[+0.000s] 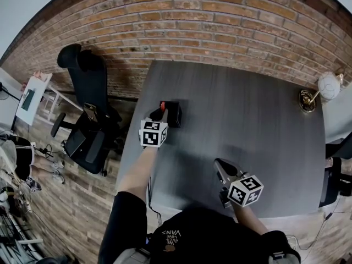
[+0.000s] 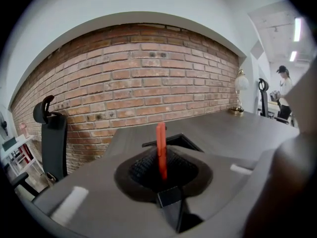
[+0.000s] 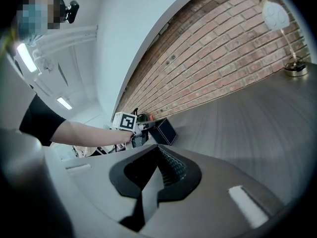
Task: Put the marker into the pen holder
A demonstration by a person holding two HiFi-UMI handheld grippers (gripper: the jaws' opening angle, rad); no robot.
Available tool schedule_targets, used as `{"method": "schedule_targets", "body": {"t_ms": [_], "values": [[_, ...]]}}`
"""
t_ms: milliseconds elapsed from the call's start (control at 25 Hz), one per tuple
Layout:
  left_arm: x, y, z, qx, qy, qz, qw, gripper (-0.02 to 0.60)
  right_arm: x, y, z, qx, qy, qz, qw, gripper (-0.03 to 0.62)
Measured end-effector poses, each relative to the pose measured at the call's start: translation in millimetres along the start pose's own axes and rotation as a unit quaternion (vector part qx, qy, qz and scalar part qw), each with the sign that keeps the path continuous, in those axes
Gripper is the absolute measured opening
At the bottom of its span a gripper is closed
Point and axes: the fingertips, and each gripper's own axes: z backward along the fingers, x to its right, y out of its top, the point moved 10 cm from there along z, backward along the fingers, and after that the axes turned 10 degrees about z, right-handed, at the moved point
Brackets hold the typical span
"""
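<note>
Clamping the orange marker in the left gripper, pinching its lower end between the jaws and standing it upright. Holding it just in front of the black pen holder, with the open top showing right behind the marker; not yet getting it inside. Reading the same from the head view: poking the red tip up at the holder's near-left rim, touching or just clear of the box, not telling which. Hovering the right gripper low over the near part of the dark grey desk, well apart from the holder, pressing its jaws together on nothing. Sitting the holder toward the desk's far-left area. Standing a brass-based lamp at the far-right corner. Backing onto a brick wall, with a black office chair left of the desk.
</note>
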Motion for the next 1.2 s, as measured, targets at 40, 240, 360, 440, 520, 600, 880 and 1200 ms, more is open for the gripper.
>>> {"method": "schedule_targets", "body": {"t_ms": [40, 240, 360, 440, 520, 600, 880, 1200], "values": [[0, 0, 0, -0.001, 0.000, -0.003, 1.0000, 0.095, -1, 0, 0, 0.000, 0.000, 0.001, 1.000, 0.000], [0, 0, 0, -0.004, -0.006, -0.005, 1.0000, 0.095, 0, 1, 0, 0.000, -0.002, 0.002, 1.000, 0.000], [0, 1, 0, -0.003, -0.004, -0.004, 1.0000, 0.095, -1, 1, 1, 0.001, -0.002, 0.001, 1.000, 0.000], [-1, 1, 0, -0.002, -0.003, -0.003, 1.0000, 0.095, -2, 1, 1, 0.002, -0.003, 0.001, 1.000, 0.000], [-1, 1, 1, -0.003, -0.007, 0.000, 1.0000, 0.095, -2, 0, 2, 0.003, -0.004, 0.001, 1.000, 0.000], [0, 1, 1, -0.006, -0.012, 0.001, 0.9999, 0.095, -1, 0, 2, 0.003, -0.004, 0.001, 1.000, 0.000], [-1, 3, 7, -0.005, -0.016, 0.001, 0.9999, 0.095, -3, 3, 4, 0.005, -0.004, 0.004, 1.000, 0.000], [5, 21, 36, 0.044, -0.032, 0.004, 0.9985, 0.095, -13, 7, 7, 0.013, 0.007, 0.016, 1.000, 0.000]]}}
